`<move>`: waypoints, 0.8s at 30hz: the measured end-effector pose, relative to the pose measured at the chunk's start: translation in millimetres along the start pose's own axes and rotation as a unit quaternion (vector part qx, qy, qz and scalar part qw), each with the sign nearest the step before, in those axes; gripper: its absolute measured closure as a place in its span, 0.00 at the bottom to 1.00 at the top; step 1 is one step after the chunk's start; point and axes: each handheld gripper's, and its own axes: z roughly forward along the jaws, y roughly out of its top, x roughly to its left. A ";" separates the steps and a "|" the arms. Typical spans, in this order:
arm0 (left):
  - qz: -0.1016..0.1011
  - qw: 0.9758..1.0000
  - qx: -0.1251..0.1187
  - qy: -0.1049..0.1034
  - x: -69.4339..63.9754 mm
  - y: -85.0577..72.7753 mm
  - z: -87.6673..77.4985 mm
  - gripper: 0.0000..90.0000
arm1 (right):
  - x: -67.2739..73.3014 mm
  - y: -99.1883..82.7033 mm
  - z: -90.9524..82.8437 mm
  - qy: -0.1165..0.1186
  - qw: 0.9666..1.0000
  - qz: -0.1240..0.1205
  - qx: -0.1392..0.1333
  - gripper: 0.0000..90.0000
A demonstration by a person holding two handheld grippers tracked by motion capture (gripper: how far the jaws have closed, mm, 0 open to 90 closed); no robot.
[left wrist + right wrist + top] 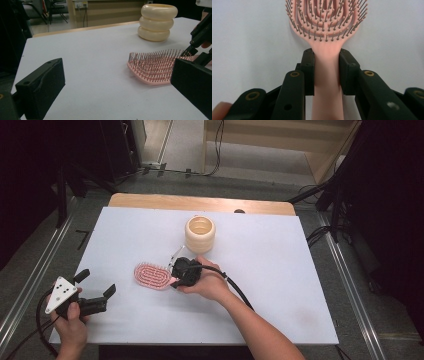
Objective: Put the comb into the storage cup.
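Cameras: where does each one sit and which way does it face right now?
High view: above the near table edge, looking forward and down; both forearms, left hand-held gripper.
Left gripper view: rides that gripper, faces across the white table toward the cream holder.
Right gripper view: looks along the right hand-held gripper, pads on the handle.
All share the pink hairbrush.

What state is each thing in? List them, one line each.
Pink hairbrush: lying flat on the table, bristles up, handle clamped.
Cream ribbed cup: upright, open at the top, standing apart from the brush.
Right tongs: shut on the brush handle, one pad against each side.
Left tongs: open, nothing between the jaws, held off to the brush's left.
White table: bare around these things.
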 end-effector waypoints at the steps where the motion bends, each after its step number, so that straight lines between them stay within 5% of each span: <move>1: 0.000 1.000 0.000 0.000 0.2 0.0 -0.1 0.00 | -1.2 -1.0 -0.9 0.001 1.000 -0.002 -0.003 0.75; 9: 0.000 1.000 0.000 0.000 -0.1 0.0 -0.1 0.00 | -2.3 -10.2 -11.5 0.006 0.998 0.014 -0.056 0.75; 14: 0.030 0.999 0.011 0.002 -7.2 0.8 2.5 0.00 | -4.3 -15.2 -18.1 0.006 0.996 0.007 -0.090 0.76; 24: 0.044 0.999 0.015 0.005 -11.0 1.8 3.5 0.00 | -3.5 -22.9 -32.4 0.003 0.991 0.014 -0.130 0.75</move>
